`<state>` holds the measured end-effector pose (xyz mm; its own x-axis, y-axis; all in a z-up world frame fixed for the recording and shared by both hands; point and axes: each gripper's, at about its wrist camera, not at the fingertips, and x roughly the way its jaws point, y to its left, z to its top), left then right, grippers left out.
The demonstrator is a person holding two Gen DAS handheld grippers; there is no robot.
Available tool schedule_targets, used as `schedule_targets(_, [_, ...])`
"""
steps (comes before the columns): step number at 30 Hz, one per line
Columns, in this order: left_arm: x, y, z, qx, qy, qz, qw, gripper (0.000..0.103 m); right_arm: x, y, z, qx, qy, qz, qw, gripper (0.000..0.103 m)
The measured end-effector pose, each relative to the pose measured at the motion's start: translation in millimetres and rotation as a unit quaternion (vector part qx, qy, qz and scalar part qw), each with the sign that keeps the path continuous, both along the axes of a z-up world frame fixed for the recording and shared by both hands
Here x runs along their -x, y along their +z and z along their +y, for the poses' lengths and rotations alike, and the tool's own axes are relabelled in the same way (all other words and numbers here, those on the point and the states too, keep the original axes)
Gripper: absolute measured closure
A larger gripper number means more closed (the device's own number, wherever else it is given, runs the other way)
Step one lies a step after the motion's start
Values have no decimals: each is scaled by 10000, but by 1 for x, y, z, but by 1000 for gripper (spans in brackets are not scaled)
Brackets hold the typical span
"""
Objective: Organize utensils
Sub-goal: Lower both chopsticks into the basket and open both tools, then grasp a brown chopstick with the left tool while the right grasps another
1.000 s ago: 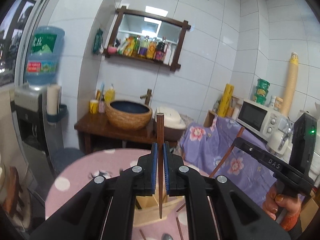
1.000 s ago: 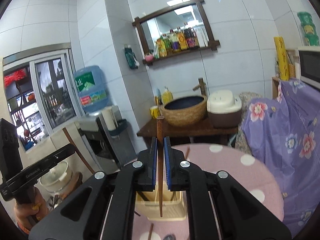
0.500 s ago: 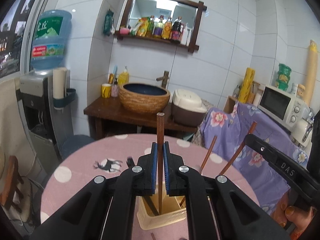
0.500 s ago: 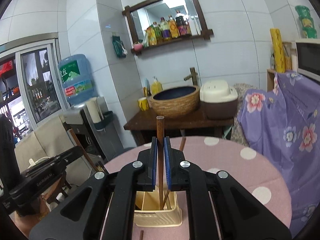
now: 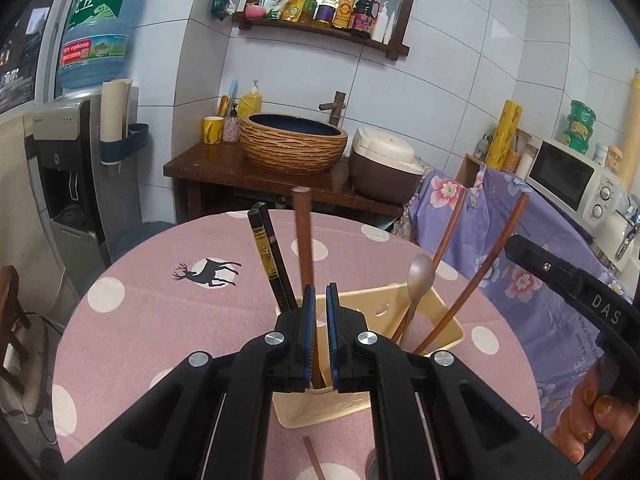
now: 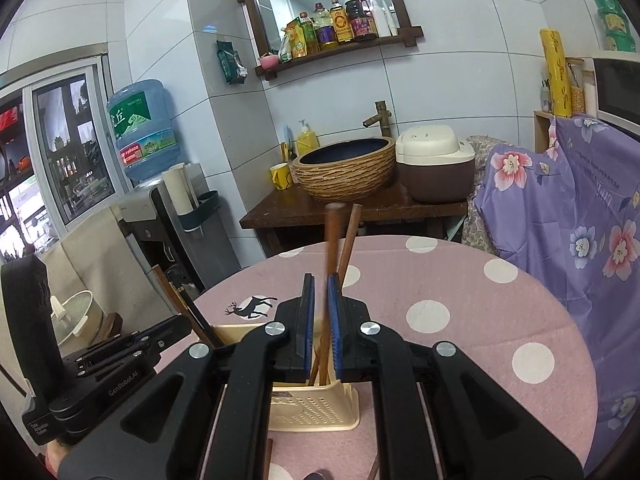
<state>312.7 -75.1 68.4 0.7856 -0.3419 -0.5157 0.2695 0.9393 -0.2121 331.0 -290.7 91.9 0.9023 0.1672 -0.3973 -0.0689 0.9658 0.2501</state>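
Observation:
A cream plastic utensil holder (image 5: 440, 322) (image 6: 316, 408) stands on the pink dotted table. In the left wrist view it holds black chopsticks (image 5: 268, 258), a metal spoon (image 5: 420, 276) and brown chopsticks (image 5: 486, 268). My left gripper (image 5: 320, 294) has its jaws slightly apart around a brown chopstick (image 5: 303, 240) that stands in the holder. My right gripper (image 6: 320, 284) is likewise slightly open around a brown chopstick (image 6: 333, 236) that leans in the holder, beside another chopstick (image 6: 350, 236).
Loose chopsticks lie on the table near me (image 5: 316, 458) (image 6: 267, 460). The round table (image 5: 160, 300) carries a pink cloth with white dots. Behind it stand a wooden washstand with a basin (image 5: 294, 144), a water dispenser (image 5: 68, 160) and a purple floral cloth (image 6: 560, 200).
Both grippers have come down over the holder. Each chopstick has gone tip-first into the holder. Both pairs of jaws have parted slightly from the chopsticks they gripped.

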Motion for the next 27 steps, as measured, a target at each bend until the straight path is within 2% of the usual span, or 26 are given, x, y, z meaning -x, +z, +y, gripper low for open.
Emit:
schedule_targets(2, [2, -2, 1, 20, -14, 16, 10000, 96, 2, 0, 3, 78, 44, -50, 9999, 95])
schedule_targets(3, [4, -2, 1, 19, -27, 22, 10000, 92, 4, 0, 5, 112, 57, -69, 9999, 94])
schedule_targets(4, [6, -3, 1, 11, -35, 21, 10000, 81, 6, 0, 7, 145, 60, -86, 9998, 92])
schedule_targets(5, [9, -3, 1, 11, -36, 11, 10000, 73, 9, -1, 8, 167, 56, -111, 9998, 82])
schedule_targets(6, [14, -3, 2, 19, -25, -19, 10000, 57, 12, -1, 8, 168, 43, -151, 9997, 65])
schedule_targets(7, [19, -3, 3, 25, -20, -67, 10000, 50, 17, 0, 8, 183, 10, -222, 9996, 56])
schedule_targets(8, [25, -3, 3, 19, -22, -123, 9999, 48, 23, -1, 8, 242, -45, -298, 9993, 47])
schedule_targets(12, [52, -8, 4, -96, -88, -239, 9996, 30, 45, -7, 9, 542, -150, -316, 9979, 45])
schedule_targets(18, [76, -28, 13, -168, -35, -79, 9998, 22, 72, -30, 3, 711, -295, -74, 9970, 33])
schedule_targets(27, [88, -81, 41, -164, 298, 589, 9977, 21, 90, -95, 1, 987, -336, 750, 9917, 31])
